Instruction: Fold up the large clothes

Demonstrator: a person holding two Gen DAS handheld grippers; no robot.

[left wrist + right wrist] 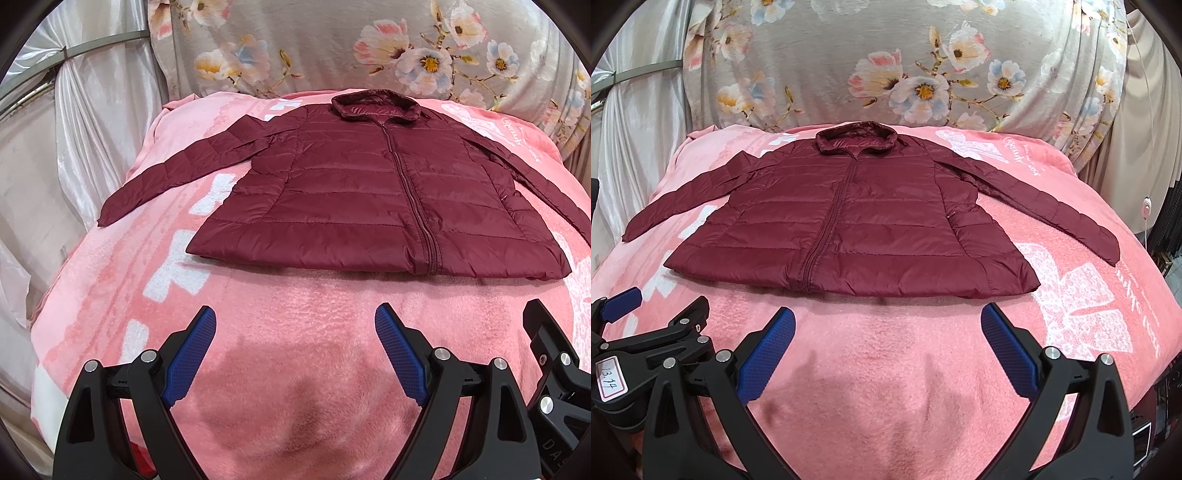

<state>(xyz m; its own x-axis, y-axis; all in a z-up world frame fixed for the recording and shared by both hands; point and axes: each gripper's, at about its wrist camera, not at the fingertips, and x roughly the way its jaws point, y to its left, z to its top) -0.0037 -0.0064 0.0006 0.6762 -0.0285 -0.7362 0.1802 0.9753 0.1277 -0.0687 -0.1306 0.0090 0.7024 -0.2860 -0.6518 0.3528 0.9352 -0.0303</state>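
Note:
A maroon quilted puffer jacket (369,192) lies flat and zipped on the pink blanket (295,332), front up, collar at the far end, both sleeves spread out to the sides. It also shows in the right wrist view (849,229). My left gripper (295,321) is open and empty, hovering above the blanket just short of the jacket's hem. My right gripper (888,323) is open and empty, also just short of the hem, beside the left one. The left gripper's body (646,332) shows at the lower left of the right wrist view.
The pink blanket (1071,295) with white print covers a raised bed-like surface. A grey floral cloth (905,66) hangs behind it. White satin drapes (92,129) hang on the left. A white cable with a switch (1146,208) hangs at the right.

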